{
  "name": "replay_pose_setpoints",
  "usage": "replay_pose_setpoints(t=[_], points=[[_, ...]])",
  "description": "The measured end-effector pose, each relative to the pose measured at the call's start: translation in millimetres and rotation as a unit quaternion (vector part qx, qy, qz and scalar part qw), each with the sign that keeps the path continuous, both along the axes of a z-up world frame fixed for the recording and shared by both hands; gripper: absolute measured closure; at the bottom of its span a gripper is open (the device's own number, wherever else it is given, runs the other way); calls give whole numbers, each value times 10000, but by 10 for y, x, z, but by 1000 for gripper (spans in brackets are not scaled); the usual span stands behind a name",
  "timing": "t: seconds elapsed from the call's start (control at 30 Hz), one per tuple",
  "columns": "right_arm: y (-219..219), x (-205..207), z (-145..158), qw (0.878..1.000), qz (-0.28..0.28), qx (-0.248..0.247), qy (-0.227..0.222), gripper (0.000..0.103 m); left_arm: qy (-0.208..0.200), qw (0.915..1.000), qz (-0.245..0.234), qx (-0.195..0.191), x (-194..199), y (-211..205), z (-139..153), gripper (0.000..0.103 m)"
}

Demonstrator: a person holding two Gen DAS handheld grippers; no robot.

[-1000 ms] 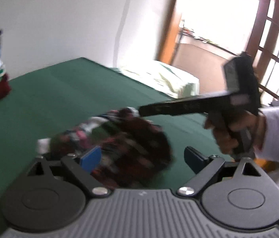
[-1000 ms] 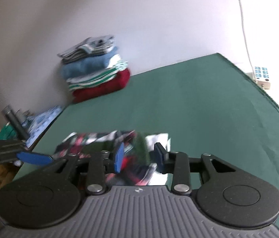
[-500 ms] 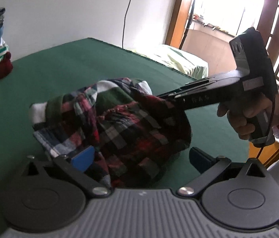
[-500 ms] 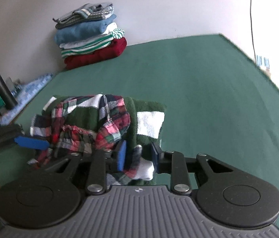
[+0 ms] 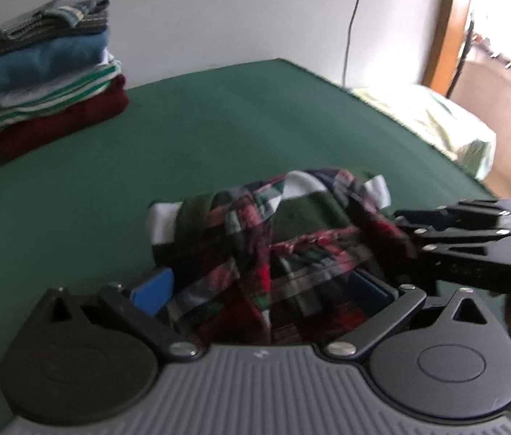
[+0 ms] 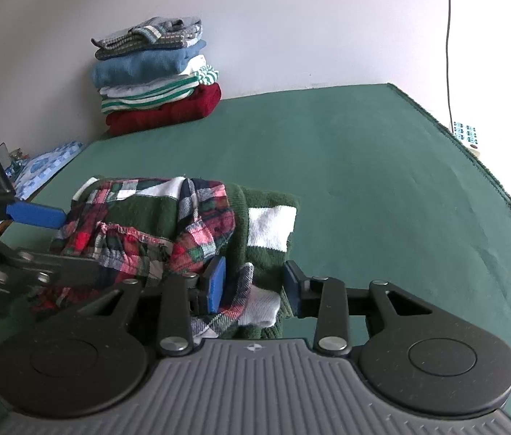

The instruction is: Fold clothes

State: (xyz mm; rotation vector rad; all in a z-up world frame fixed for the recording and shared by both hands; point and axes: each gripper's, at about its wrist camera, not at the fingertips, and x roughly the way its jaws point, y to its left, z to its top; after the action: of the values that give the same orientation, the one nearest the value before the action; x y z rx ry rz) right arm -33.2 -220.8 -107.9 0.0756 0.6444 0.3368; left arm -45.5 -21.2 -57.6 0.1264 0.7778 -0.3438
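Near the front edge of the green cloth-covered table (image 6: pixel 364 166) lies the task's thing: a crumpled bundle of red, green and white plaid fabric (image 6: pixel 153 232) tangled with a dark green knit piece with broad white stripes (image 6: pixel 270 224). It rests in a loose heap on the table, unfolded. The right tool (image 6: pixel 253 284) has its blue-padded fingers parted on either side of the bundle's near corner, where plaid and white cloth sit between them; whether they press the cloth cannot be told from the pictures. The left tool (image 5: pixel 270 290) reaches in from the bundle's other side, its fingers spread wide with the plaid fabric bunched between them, not clamped. In the left wrist view the right tool (image 5: pixel 473 243) shows as a black body at the bundle's right edge. Well apart, at the far left corner against the white wall (image 6: pixel 291 18), stands a stack of folded clothes (image 6: pixel 157 79), dark red at the bottom, green-and-white striped and blue above, grey knit on top
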Motion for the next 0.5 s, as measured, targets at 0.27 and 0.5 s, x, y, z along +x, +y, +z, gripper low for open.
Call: replay_pose_setpoints(t=[0.27, 0.5], points=[[22, -37, -24, 9998, -126, 37, -120, 65, -53, 9995, 111, 275, 4, -81, -48, 1], [3, -46, -46, 9996, -157, 144, -171, 64, -100, 9990, 254, 344, -13, -143, -58, 1]])
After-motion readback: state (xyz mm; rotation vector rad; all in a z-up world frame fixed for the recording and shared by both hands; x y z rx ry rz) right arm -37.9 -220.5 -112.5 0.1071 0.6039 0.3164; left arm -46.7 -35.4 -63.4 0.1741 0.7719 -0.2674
